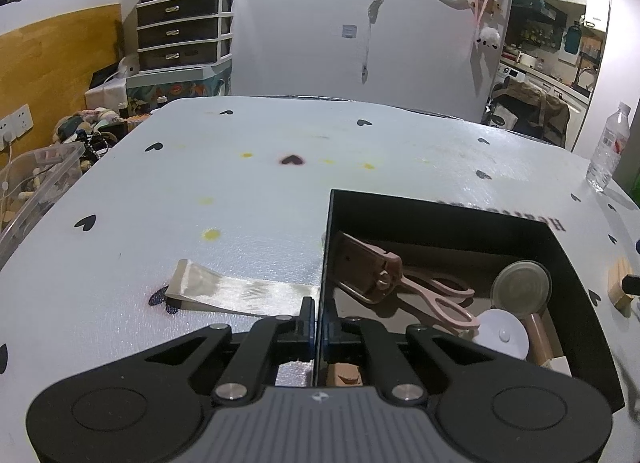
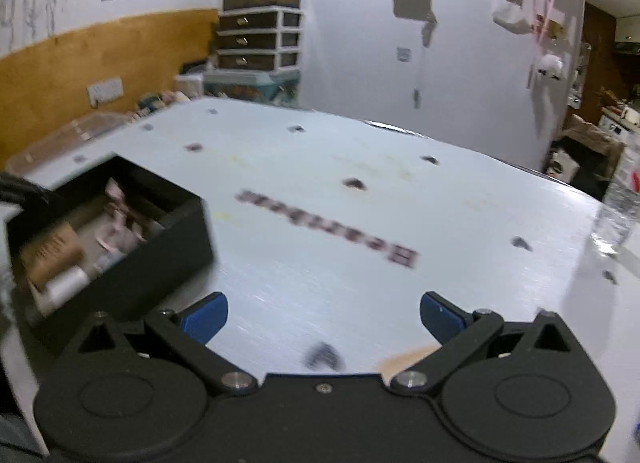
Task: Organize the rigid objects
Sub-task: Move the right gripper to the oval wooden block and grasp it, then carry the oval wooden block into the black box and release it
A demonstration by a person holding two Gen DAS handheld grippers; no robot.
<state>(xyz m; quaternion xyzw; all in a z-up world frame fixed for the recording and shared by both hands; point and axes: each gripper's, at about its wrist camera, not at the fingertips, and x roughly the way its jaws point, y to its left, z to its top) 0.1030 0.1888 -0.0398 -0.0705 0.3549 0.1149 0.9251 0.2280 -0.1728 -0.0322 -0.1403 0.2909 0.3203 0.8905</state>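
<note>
Nearest the left wrist camera, the left gripper (image 1: 318,327) is seen with its jaws shut on the thin left wall of the black box (image 1: 326,247), one finger outside and one inside. Just beside it on the table (image 1: 240,199) a pale ribbon strip (image 1: 240,295) is laid, touching the box wall. Inside the box, pink scissors (image 1: 436,299), a pink flat piece (image 1: 360,267), a round metal lid (image 1: 520,283) and a white disc (image 1: 500,333) are gathered. Farther right, a water bottle (image 1: 608,147) is stood near the table edge. In the blurred right wrist view, the right gripper (image 2: 323,317) is held wide open and empty over bare table, with the box (image 2: 120,275) to its left.
</note>
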